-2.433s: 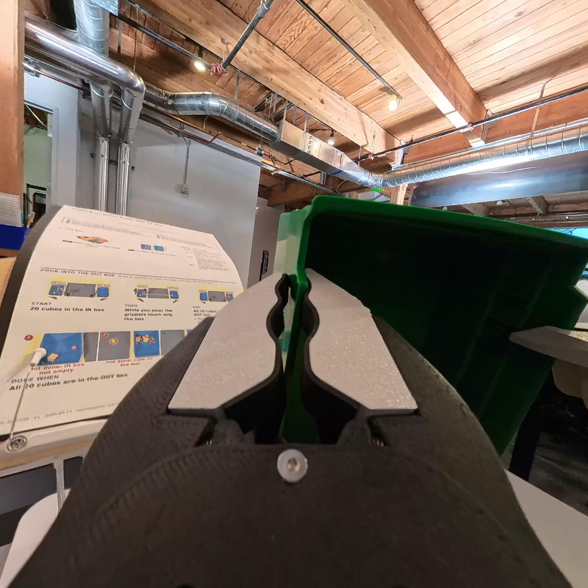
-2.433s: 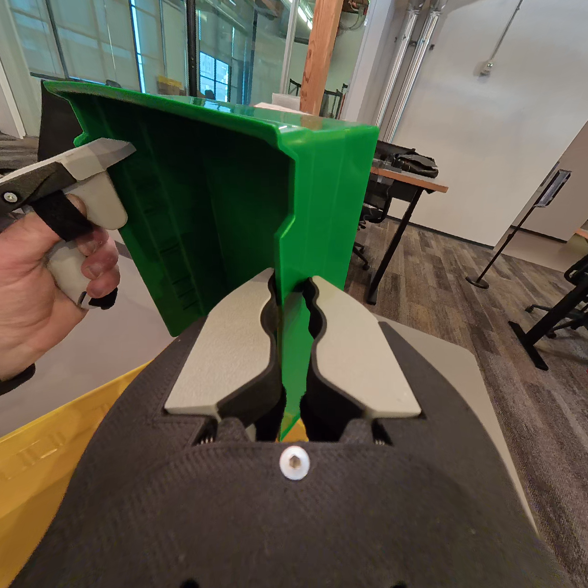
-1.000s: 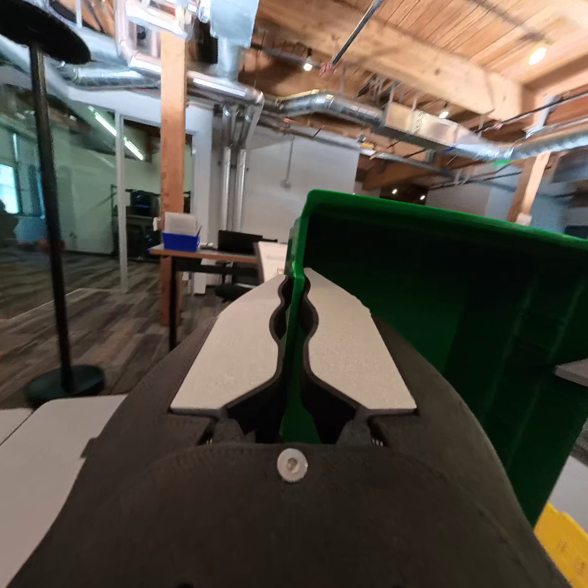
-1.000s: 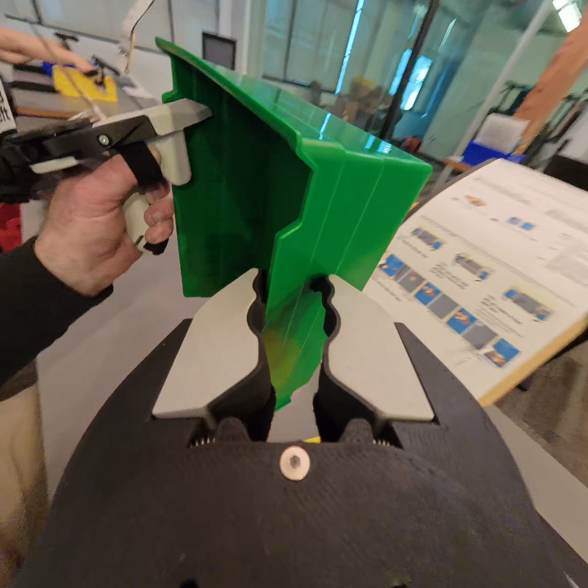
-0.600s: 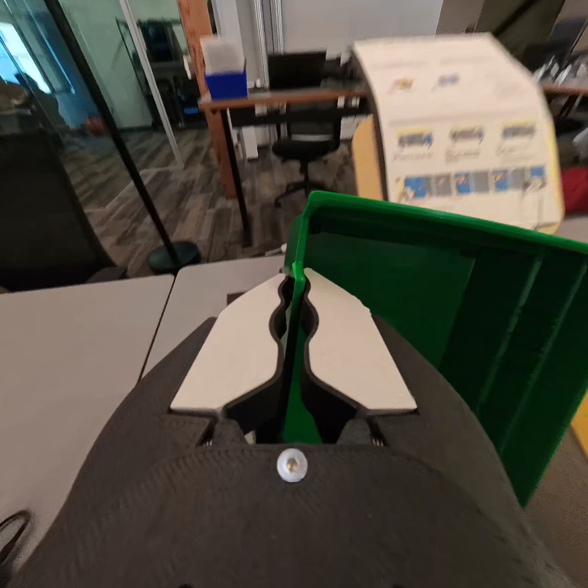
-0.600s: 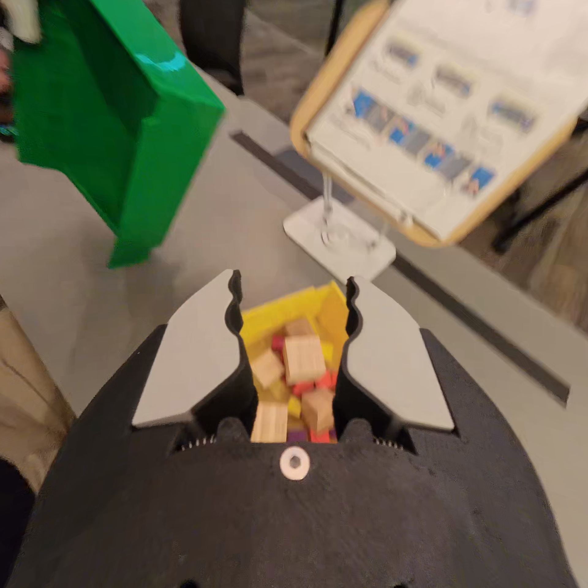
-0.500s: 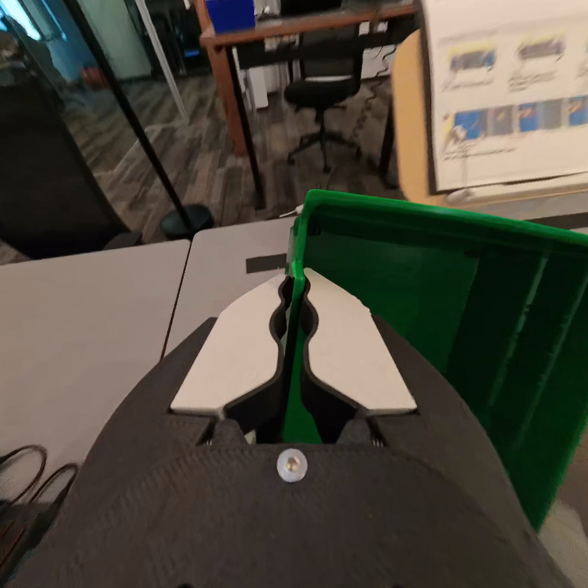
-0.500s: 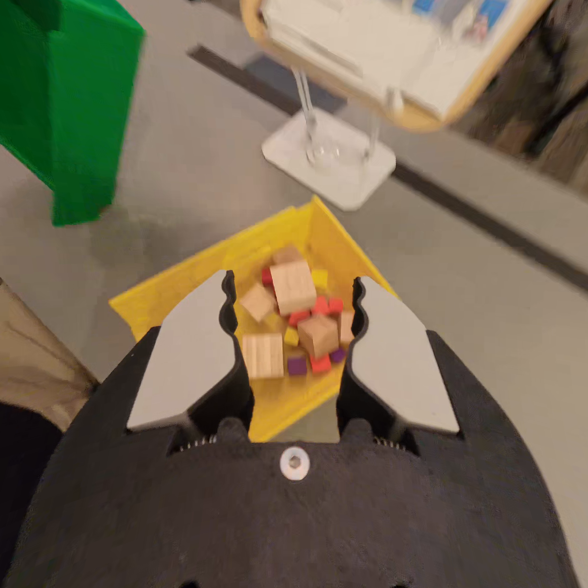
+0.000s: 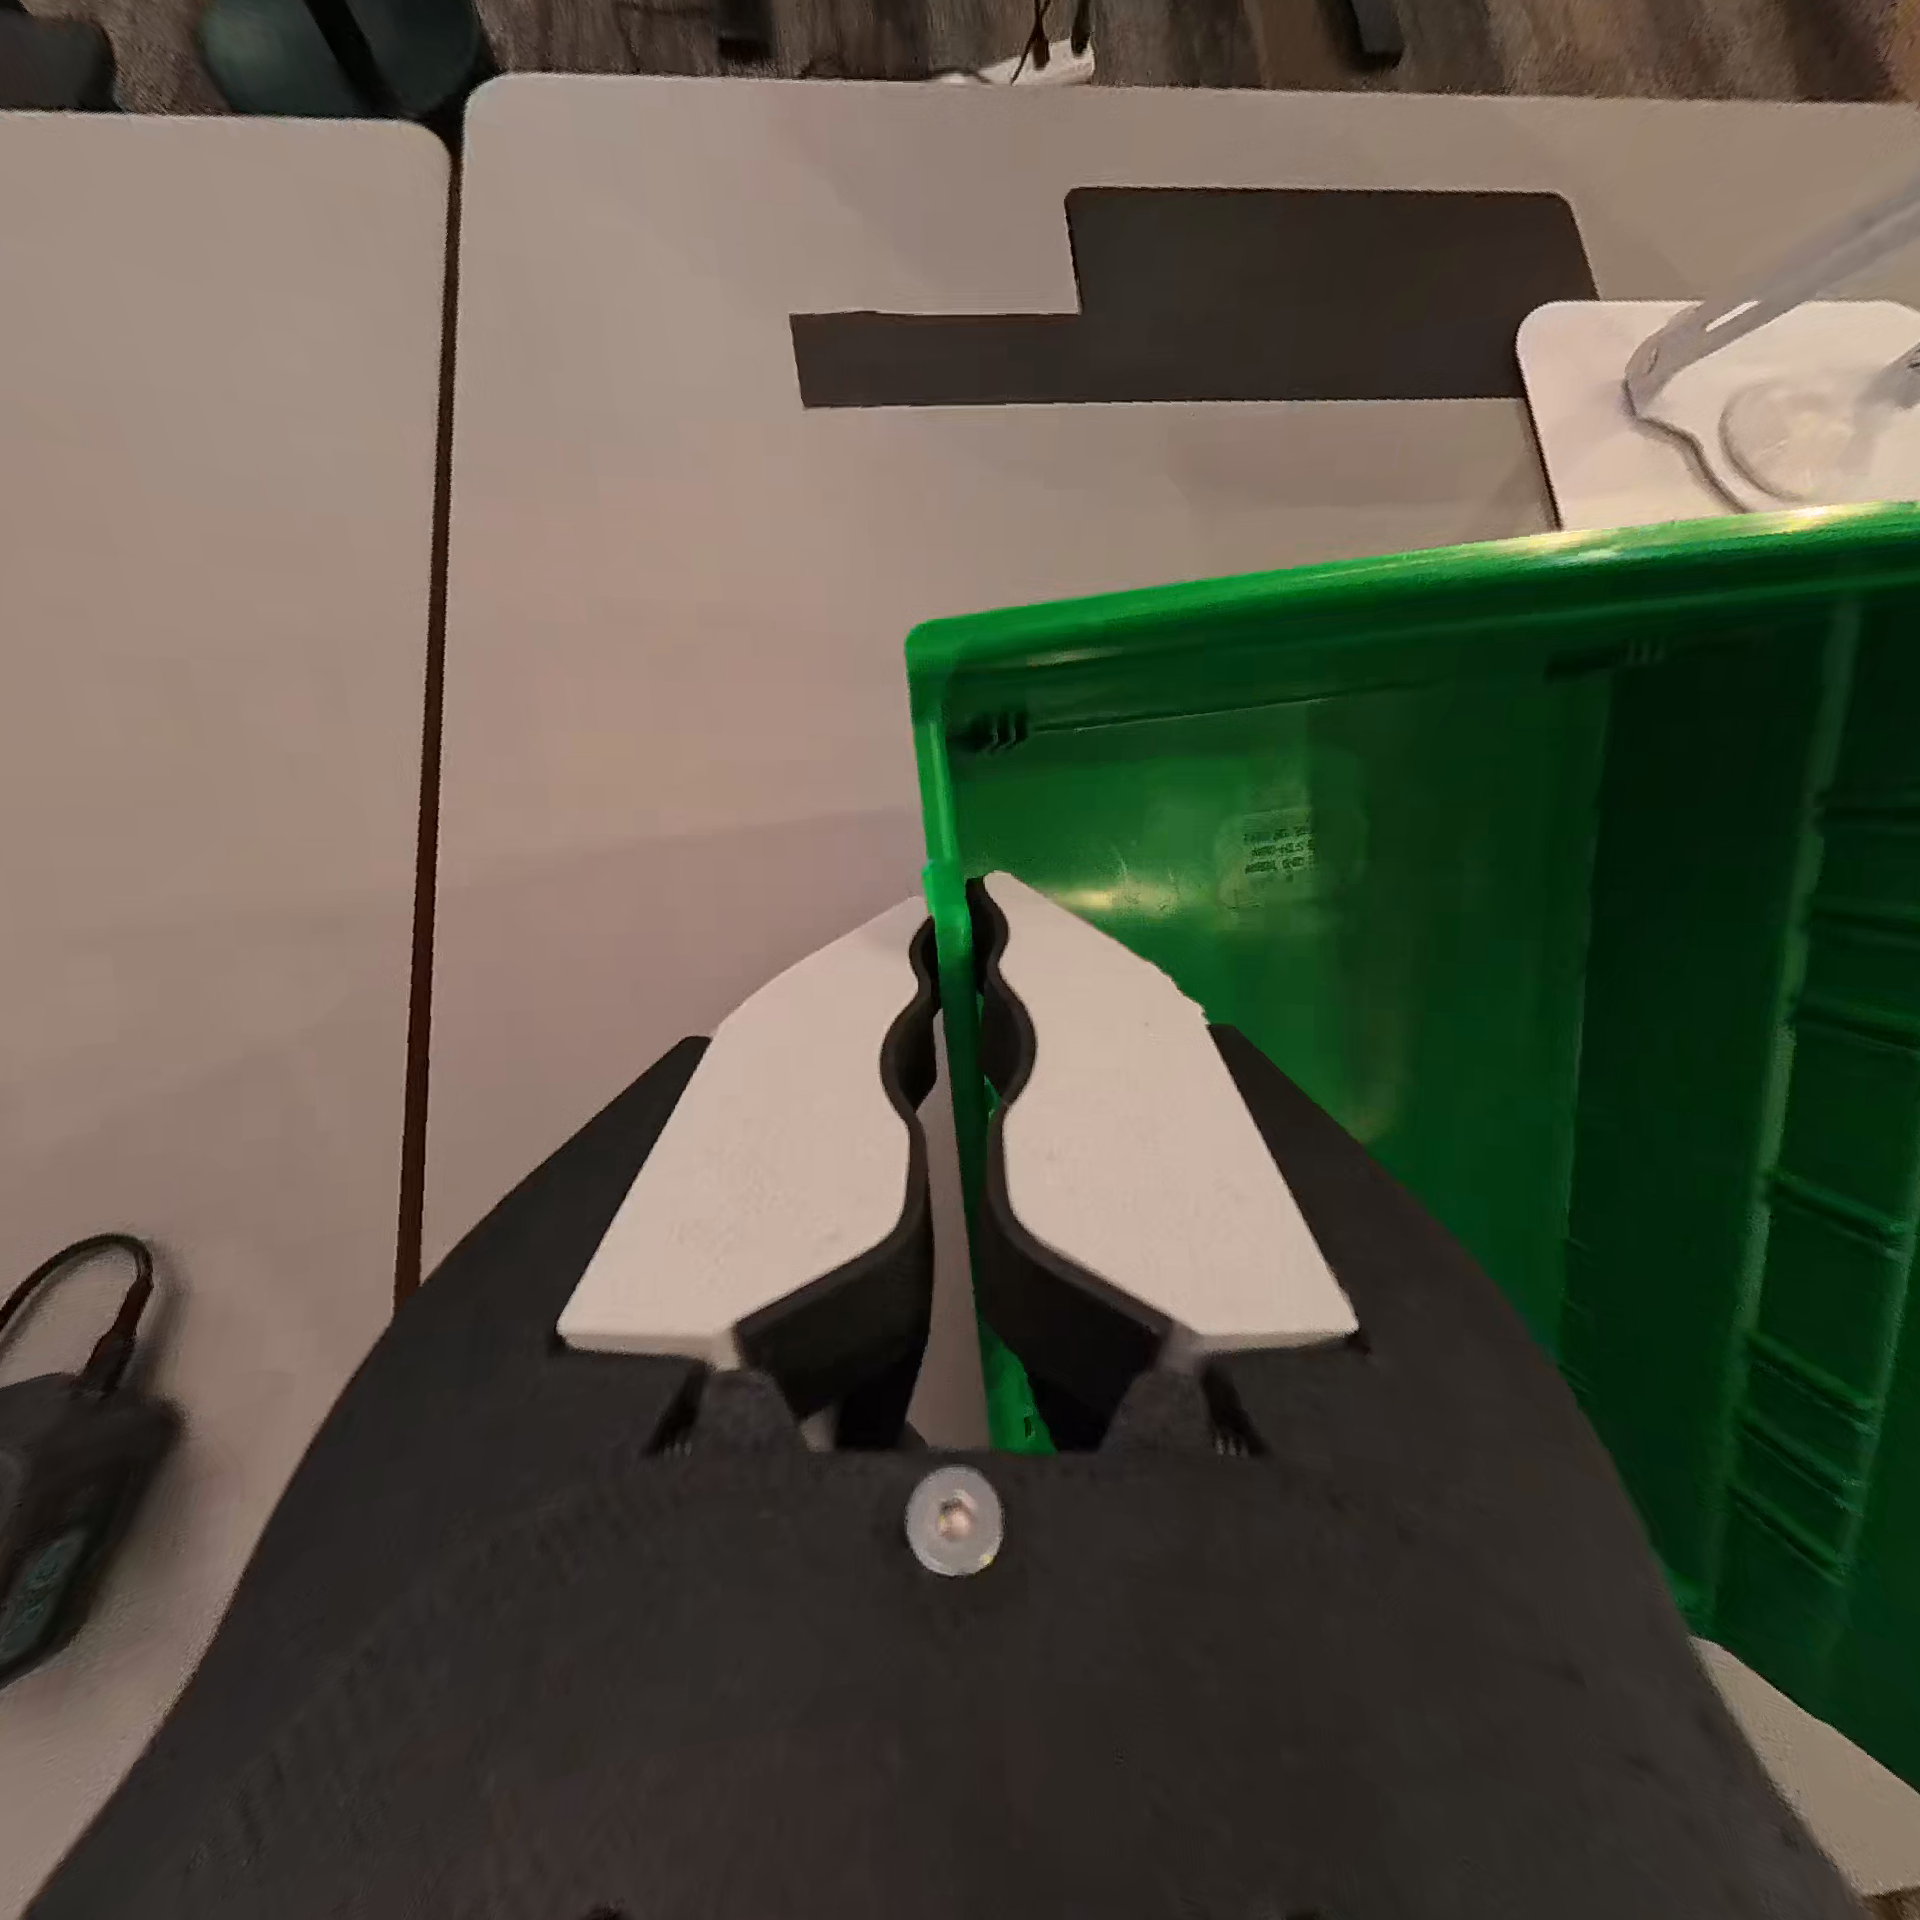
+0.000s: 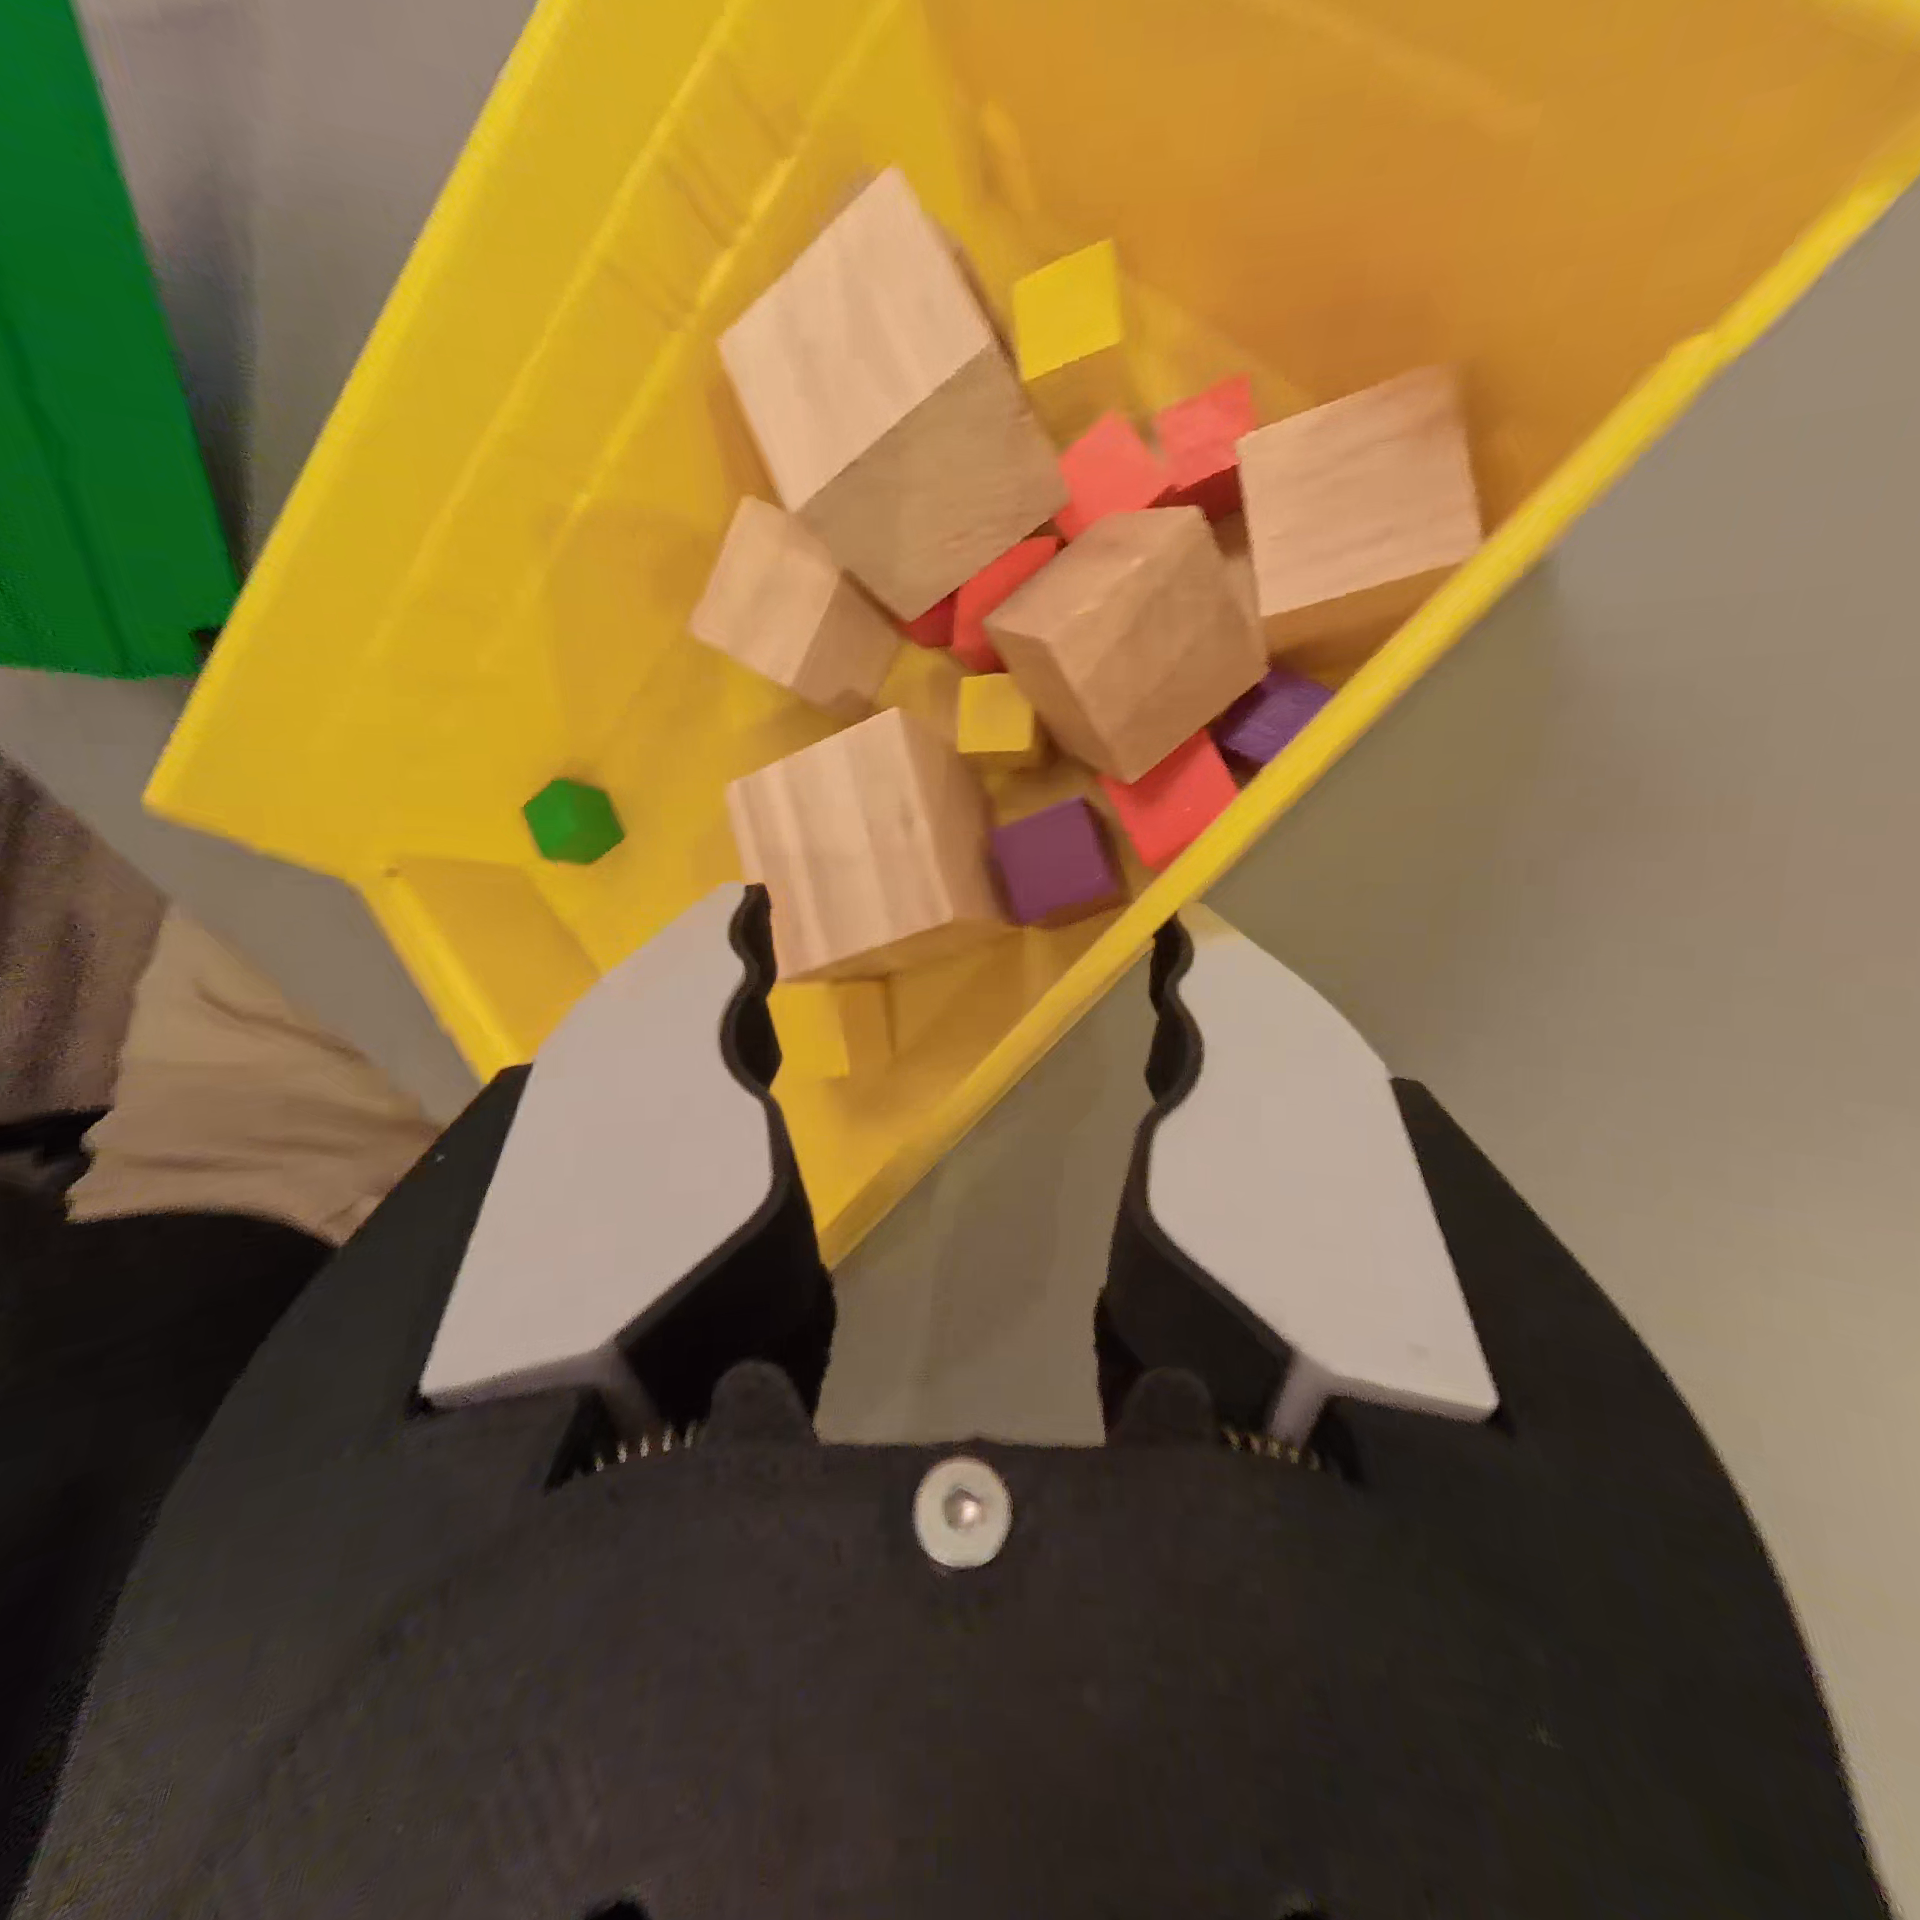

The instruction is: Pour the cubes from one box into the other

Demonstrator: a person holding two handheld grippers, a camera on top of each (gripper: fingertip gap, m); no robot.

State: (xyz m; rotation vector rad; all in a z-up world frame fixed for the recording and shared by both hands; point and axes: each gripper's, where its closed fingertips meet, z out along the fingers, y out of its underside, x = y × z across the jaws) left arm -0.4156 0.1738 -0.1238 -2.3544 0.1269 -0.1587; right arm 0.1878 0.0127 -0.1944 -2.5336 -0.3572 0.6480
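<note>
Two claws: left claw (image 9: 954,914) clamped on the tipped green box's (image 9: 1455,935) side wall, right claw (image 10: 961,925) wide, empty, over yellow box (image 10: 499,582).

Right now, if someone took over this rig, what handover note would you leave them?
Left gripper: shut on the side wall of the green box; no cubes visible inside it.
Right gripper: open, holding nothing, fingers either side of the near rim of the yellow box.
The cubes, wooden and coloured, lie in the yellow box on the table.
Done: the pour, judging by this.
Left: set the green box down and release it.
</note>
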